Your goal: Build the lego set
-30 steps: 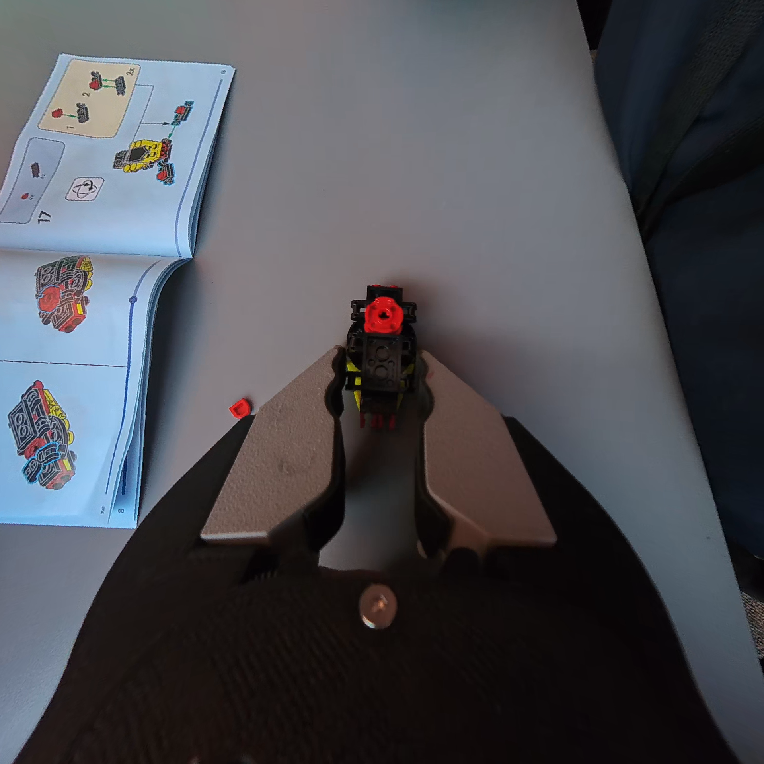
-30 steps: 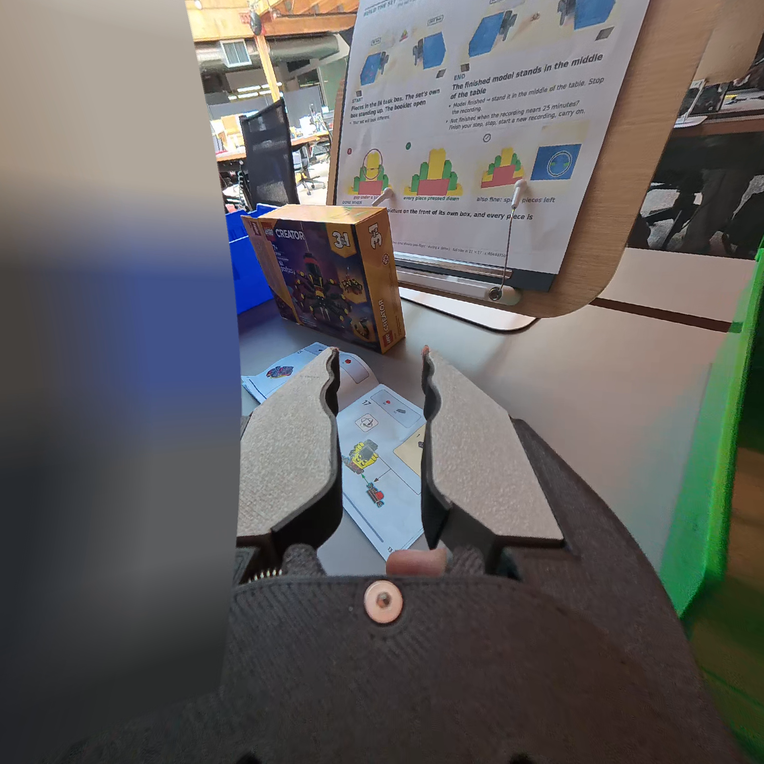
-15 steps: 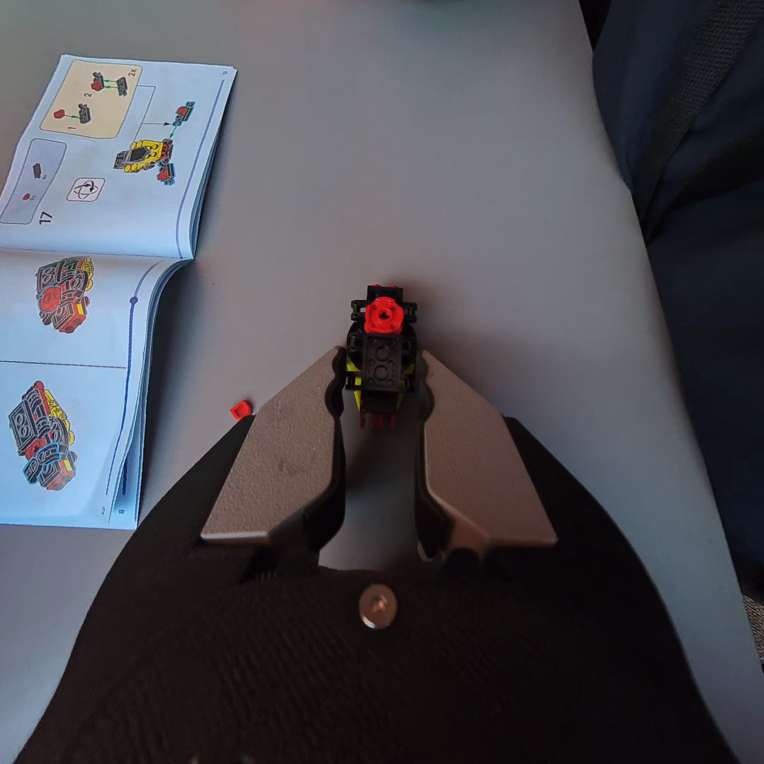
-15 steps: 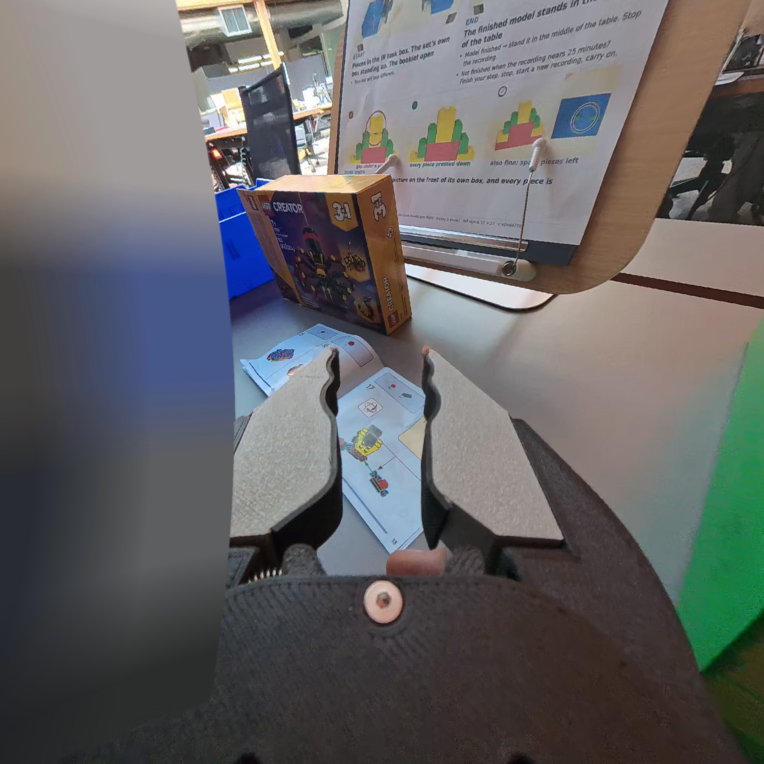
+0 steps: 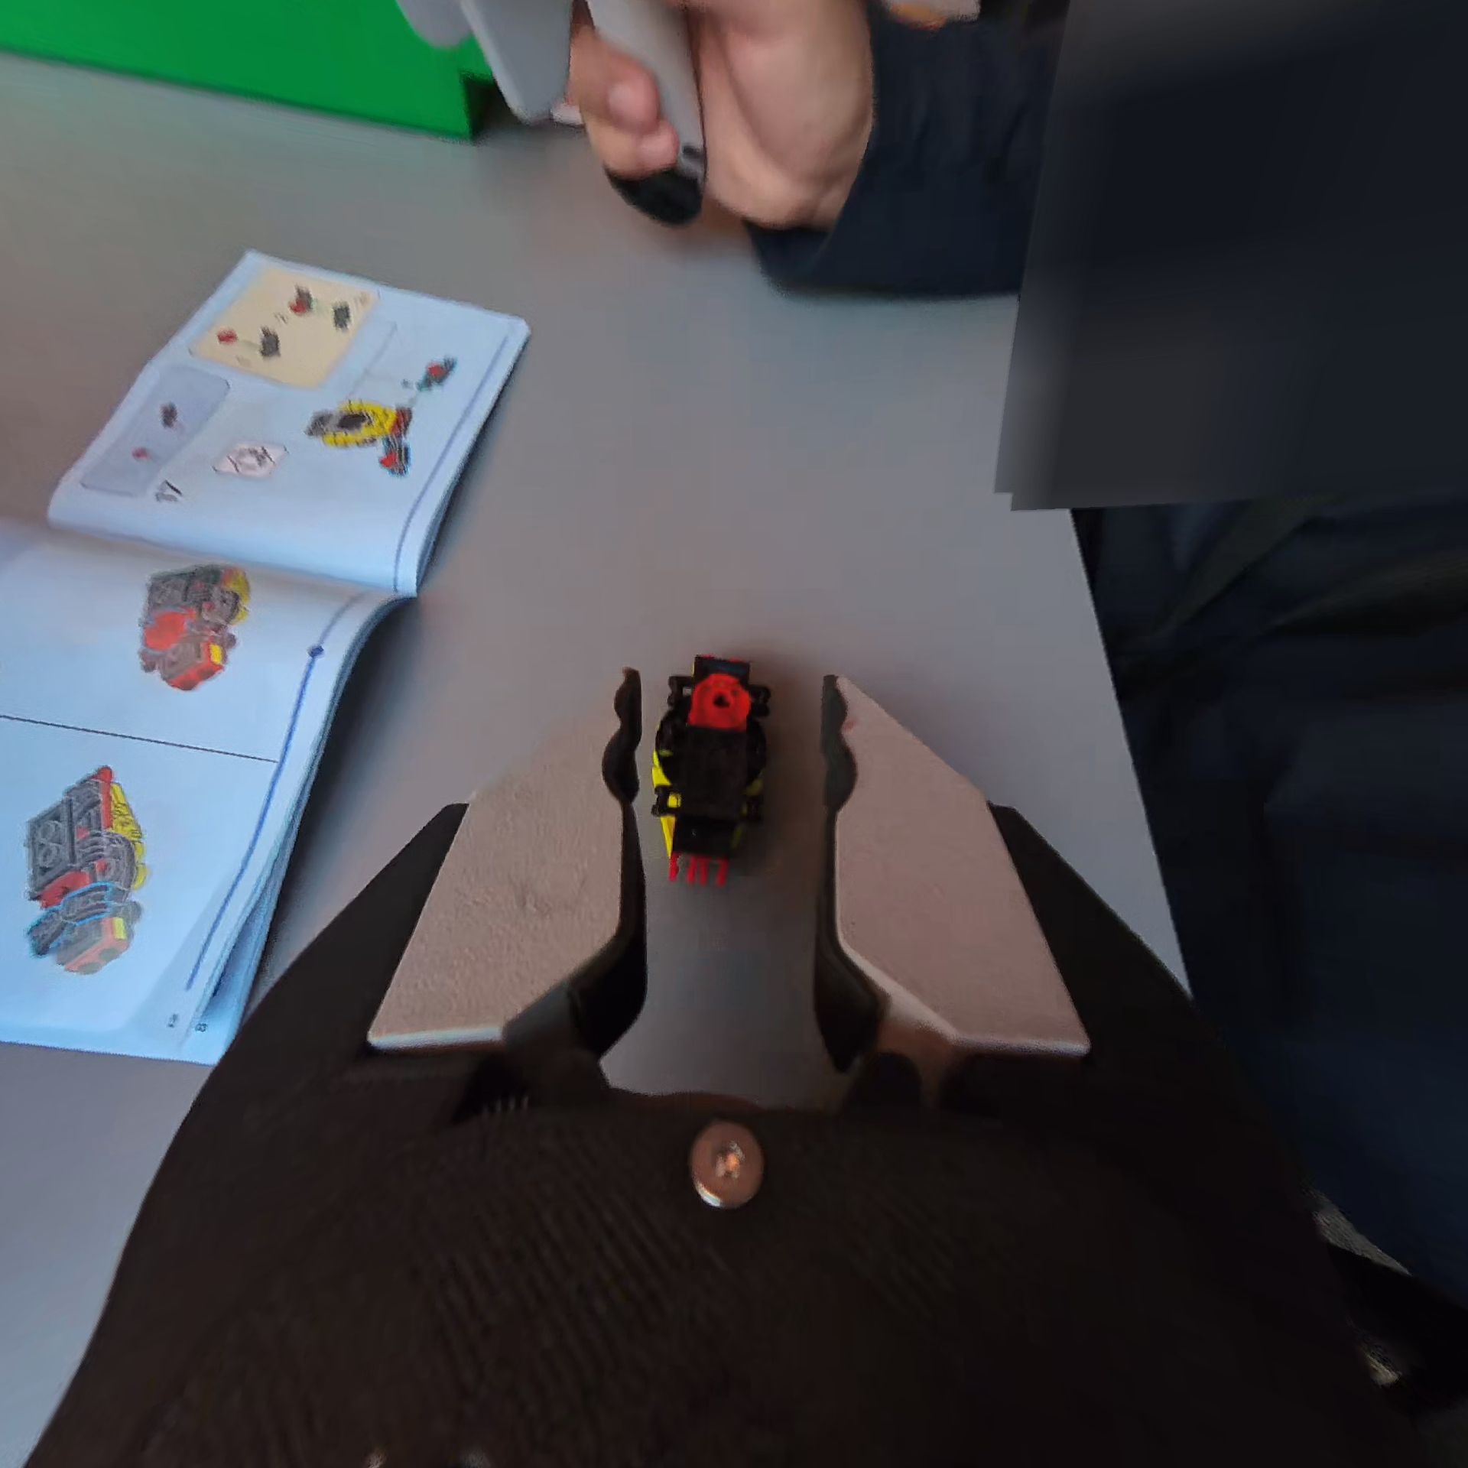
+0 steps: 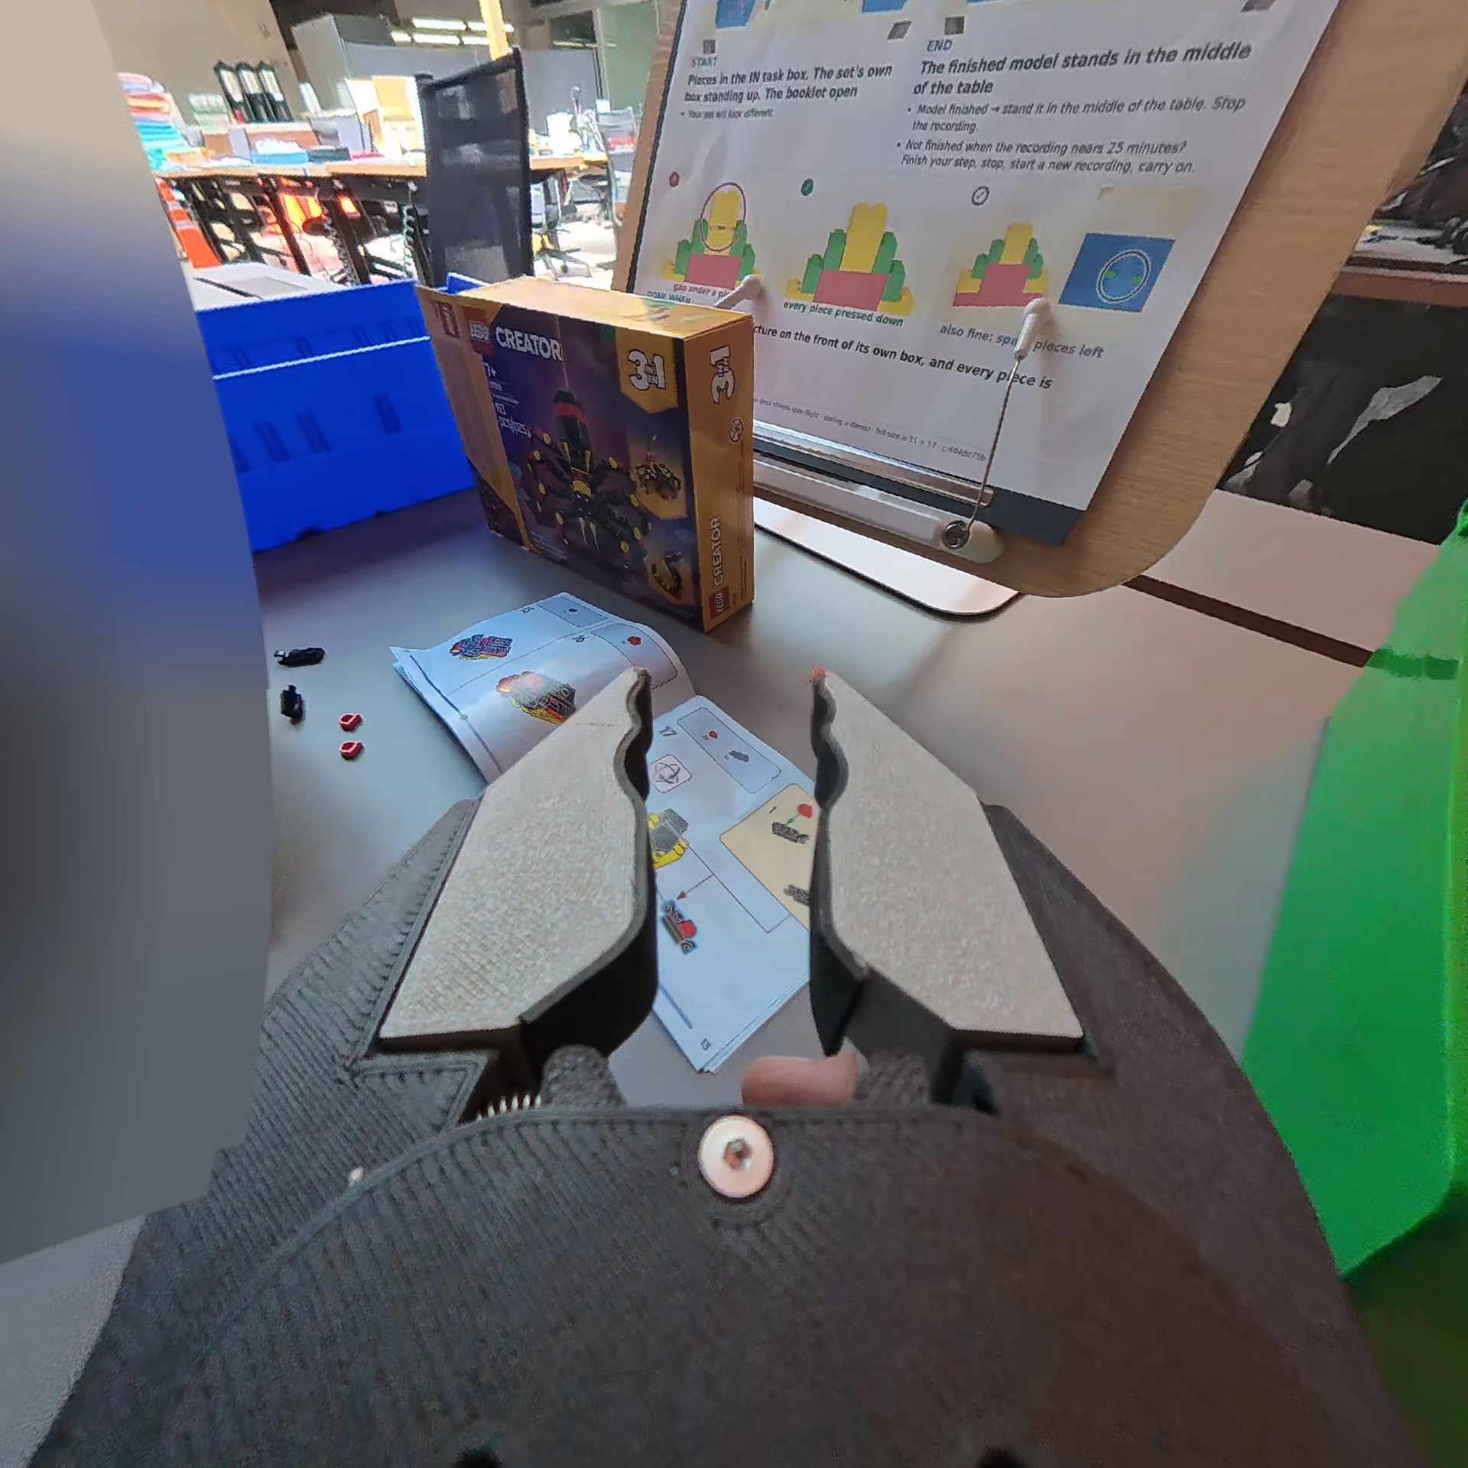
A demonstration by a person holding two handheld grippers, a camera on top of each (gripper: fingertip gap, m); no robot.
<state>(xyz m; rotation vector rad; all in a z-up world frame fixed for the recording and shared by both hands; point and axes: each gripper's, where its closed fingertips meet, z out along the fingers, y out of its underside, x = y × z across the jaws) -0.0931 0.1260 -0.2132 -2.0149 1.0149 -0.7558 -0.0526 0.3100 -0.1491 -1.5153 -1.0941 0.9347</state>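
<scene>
Beside the open instruction booklet [image 5: 262, 556] on the grey table [image 5: 715, 477], the small black, yellow and red lego model [image 5: 709, 766] sits between the spread fingers of the left gripper [image 5: 723, 699], seemingly untouched, though blur hampers certainty. Beyond the booklet's far edge lie loose red pieces [image 6: 350, 735]. The right gripper [image 6: 731, 679] hovers over the booklet, spread and empty. Judging by the open page, the next move calls for fetching a red piece.

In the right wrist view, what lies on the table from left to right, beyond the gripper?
Black pieces → red pieces → open booklet → set box → board stand → green bin.
</scene>
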